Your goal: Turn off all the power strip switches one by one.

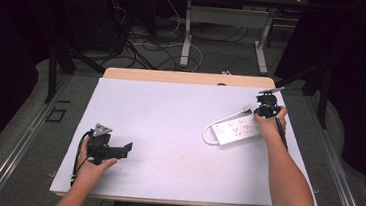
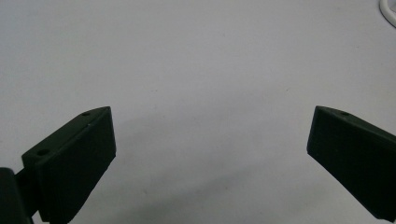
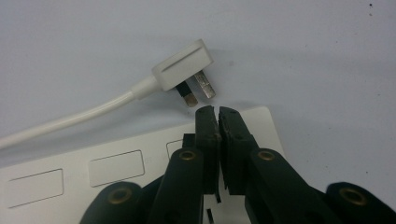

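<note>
Left gripper (image 1: 125,150): held in the left hand (image 1: 91,165) low over the near left part of the worktop (image 1: 169,127); its jaws were spread wide, with only bare white surface between them in the left gripper view (image 2: 210,149).
Right gripper (image 1: 265,110): held in the right hand (image 1: 269,123) at the far right of the worktop, pointing down at the strip; in the right gripper view (image 3: 218,112) its jaws were pressed together, with just a thin slit between them and nothing pinched.
Strip (image 1: 236,130): a white power strip lay flat on the worktop right under the right jaws; in the right gripper view (image 3: 116,172) its end corner sat just beyond and to the right of the jaw tips, and its rectangular faces ran off to the left of them.
Plug (image 3: 184,70): a white flat plug lay on the worktop just beyond the right jaw tips and a little to their left, its metal pins pointing back toward the tips, near but not touching them.
Cord (image 3: 70,121): ran from the plug away to the left of the right jaws, beside the strip's far edge; in the high view (image 1: 211,130) it looped round the strip's left end.
Cord in left gripper view (image 2: 388,11): a small white curve showed far beyond the left jaws, to their right.
Worktop: covered by a white sheet, a strip of wood showing at its far edge.
</note>
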Demonstrator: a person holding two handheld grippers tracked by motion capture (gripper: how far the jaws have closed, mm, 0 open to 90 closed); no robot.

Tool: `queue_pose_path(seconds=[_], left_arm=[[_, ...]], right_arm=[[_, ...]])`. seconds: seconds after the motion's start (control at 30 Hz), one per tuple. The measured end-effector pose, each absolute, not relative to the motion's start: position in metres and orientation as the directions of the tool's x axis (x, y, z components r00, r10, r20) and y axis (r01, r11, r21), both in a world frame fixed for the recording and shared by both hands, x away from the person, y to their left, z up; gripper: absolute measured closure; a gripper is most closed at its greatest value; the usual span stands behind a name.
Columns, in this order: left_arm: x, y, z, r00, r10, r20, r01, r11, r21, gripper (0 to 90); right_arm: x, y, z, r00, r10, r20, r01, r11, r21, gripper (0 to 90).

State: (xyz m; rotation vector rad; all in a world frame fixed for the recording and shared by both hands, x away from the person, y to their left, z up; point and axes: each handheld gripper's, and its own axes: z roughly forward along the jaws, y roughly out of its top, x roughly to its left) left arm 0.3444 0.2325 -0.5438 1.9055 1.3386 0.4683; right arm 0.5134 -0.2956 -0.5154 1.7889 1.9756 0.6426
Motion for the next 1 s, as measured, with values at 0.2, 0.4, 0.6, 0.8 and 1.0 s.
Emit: queue_pose_path(seconds=[0.2, 0.4, 0.6, 0.8, 1.0], left_arm=[[0.3436, 0.2328, -0.5436, 0.387, 0.914, -0.118, 0.639, -0.174, 0.749, 1.1], [0.3436, 0.233, -0.5435, 0.386, 0.915, -0.119, 0.639, -0.172, 0.75, 1.1], [0.3438, 0.2326, -0.5435, 0.389, 0.914, -0.117, 0.637, -0.175, 0.75, 1.1], [0.3431, 0.2332, -0.5431, 0.388, 0.915, -0.114, 0.637, -0.176, 0.751, 1.1], [0.342, 0.233, -0.5429, 0.387, 0.915, -0.113, 0.632, -0.174, 0.755, 1.1]], right_arm=[[0.5128, -0.2947, -0.5151, -0.1, 0.995, 0.016, 0.816, 0.073, 0.574, 87.4], [0.5128, -0.2946, -0.5152, -0.101, 0.995, 0.01, 0.814, 0.077, 0.576, 87.5], [0.5121, -0.2946, -0.5157, -0.106, 0.994, 0.008, 0.811, 0.082, 0.579, 87.5], [0.51, -0.2978, -0.5203, -0.099, 0.995, 0.016, 0.796, 0.07, 0.601, 90.0], [0.5091, -0.296, -0.5204, -0.093, 0.996, 0.009, 0.792, 0.068, 0.607, 90.0]])
